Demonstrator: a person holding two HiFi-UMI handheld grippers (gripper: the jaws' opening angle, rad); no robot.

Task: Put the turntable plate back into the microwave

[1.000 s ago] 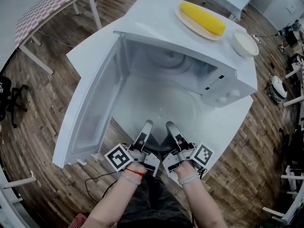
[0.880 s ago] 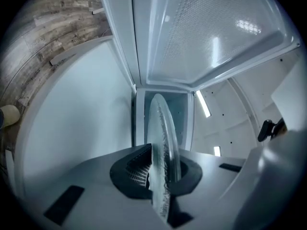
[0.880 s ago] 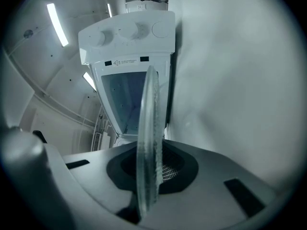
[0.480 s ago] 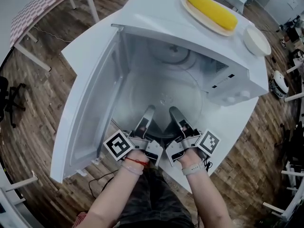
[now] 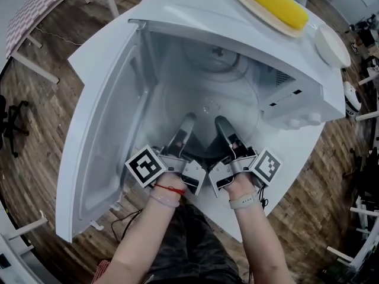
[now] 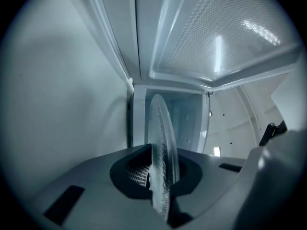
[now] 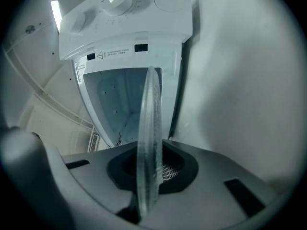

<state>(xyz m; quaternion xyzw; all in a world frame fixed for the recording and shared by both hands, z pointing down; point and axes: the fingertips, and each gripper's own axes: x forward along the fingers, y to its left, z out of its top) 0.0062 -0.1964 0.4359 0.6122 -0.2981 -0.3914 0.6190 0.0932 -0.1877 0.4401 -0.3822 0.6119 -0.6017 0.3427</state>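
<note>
The clear glass turntable plate (image 5: 208, 108) lies roughly level in the mouth of the white microwave (image 5: 195, 25), its far part inside the cavity. My left gripper (image 5: 187, 125) and right gripper (image 5: 222, 126) sit side by side at its near rim, each shut on it. In the left gripper view the plate (image 6: 161, 143) runs edge-on between the jaws of the left gripper (image 6: 161, 188), with the cavity wall and ceiling behind. In the right gripper view the plate (image 7: 147, 128) is clamped the same way by the right gripper (image 7: 144, 190), facing the cavity opening.
The microwave door (image 5: 98, 147) hangs open to the left. The control panel with its knobs (image 7: 120, 13) is on the right of the opening. On top of the microwave are a plate with a yellow corn cob (image 5: 277, 3) and a white bowl (image 5: 331, 45). Wooden floor surrounds the white table (image 5: 284, 158).
Both grippers have carried the plate forward, so more of it now lies inside the cavity. Their hold on the near rim is unchanged.
</note>
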